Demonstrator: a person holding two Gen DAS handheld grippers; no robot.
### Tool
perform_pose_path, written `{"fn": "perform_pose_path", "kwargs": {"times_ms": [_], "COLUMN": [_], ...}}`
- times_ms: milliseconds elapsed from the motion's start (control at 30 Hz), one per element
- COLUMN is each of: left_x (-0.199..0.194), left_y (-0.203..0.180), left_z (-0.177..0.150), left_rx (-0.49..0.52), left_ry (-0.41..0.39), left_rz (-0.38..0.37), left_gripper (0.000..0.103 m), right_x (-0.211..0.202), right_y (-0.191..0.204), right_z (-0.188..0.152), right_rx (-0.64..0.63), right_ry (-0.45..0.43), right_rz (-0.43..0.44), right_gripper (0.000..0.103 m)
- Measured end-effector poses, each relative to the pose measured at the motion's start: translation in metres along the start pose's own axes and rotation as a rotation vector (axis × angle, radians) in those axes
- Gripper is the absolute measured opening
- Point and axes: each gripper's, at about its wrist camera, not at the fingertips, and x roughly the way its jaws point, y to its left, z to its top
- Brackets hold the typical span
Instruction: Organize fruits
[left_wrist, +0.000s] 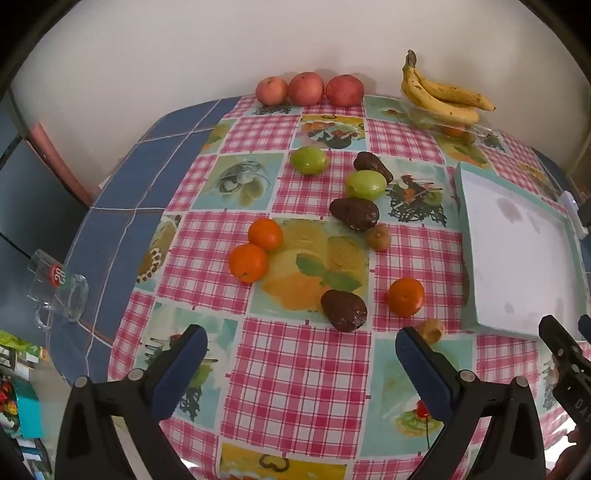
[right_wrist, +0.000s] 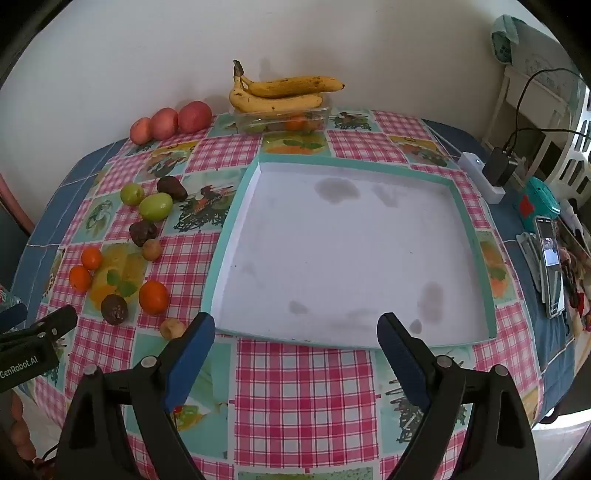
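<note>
A: Where does the fruit sit from the left gripper (left_wrist: 301, 354)?

B: All ahead of it on the checked tablecloth (left_wrist: 295, 369). Its jaws are spread wide with nothing between them. The closest pieces are a dark avocado (left_wrist: 343, 310) just beyond the gap and a small tan fruit (left_wrist: 433, 330) just beside the right fingertip (left_wrist: 410, 338) — whether it touches I cannot tell.

A: And the right gripper (right_wrist: 297, 334)?

B: Also released, empty, its fingertips at the near rim of the shallow teal-edged tray (right_wrist: 231, 229). The tray holds no fruit; the loose fruit lies to its left, well apart from this gripper.

A: Count them for me.

B: Three oranges — two touching (left_wrist: 265, 233) (left_wrist: 248, 263), one alone (left_wrist: 405, 297) near the tray. Three avocados: the near one, a middle one (left_wrist: 354, 213) and a far one (left_wrist: 373, 166). Two green round fruits (left_wrist: 308, 160) (left_wrist: 365, 184), the second between the far two avocados. One kiwi-like brown fruit (left_wrist: 379, 237) just beside the middle avocado. Three red apples (left_wrist: 308, 89) in a row against the wall. Bananas (left_wrist: 441, 94), two that I can make out, resting on a clear container (right_wrist: 282, 120) with more fruit inside.

A: Anything else?

B: A glass mug (left_wrist: 57, 288) on the blue cloth at left, and a phone (right_wrist: 550, 254) at the table's right edge.
</note>
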Motion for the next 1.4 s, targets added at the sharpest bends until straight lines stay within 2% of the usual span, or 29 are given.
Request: {"fn": "perform_pose_path", "kwargs": {"times_ms": [200, 1400], "left_x": [0.0019, -0.0002], "left_y": [-0.0056, -0.0019], "left_z": [-0.0043, -0.0019], "left_rx": [0.005, 0.023], "left_ry": [-0.010, -0.006], "left_rz": [0.008, 0.007], "left_gripper": [0.103, 0.103], "right_x": [-0.0032, -0.0026], "right_y": [-0.0072, -0.0014], "right_z": [0.0085, 0.0009], "right_rx": [-0.007, 0.006], "right_ry": [0.006, -0.009], "right_rz": [0.001, -0.007], "right_gripper": [0.090, 0.090]}}
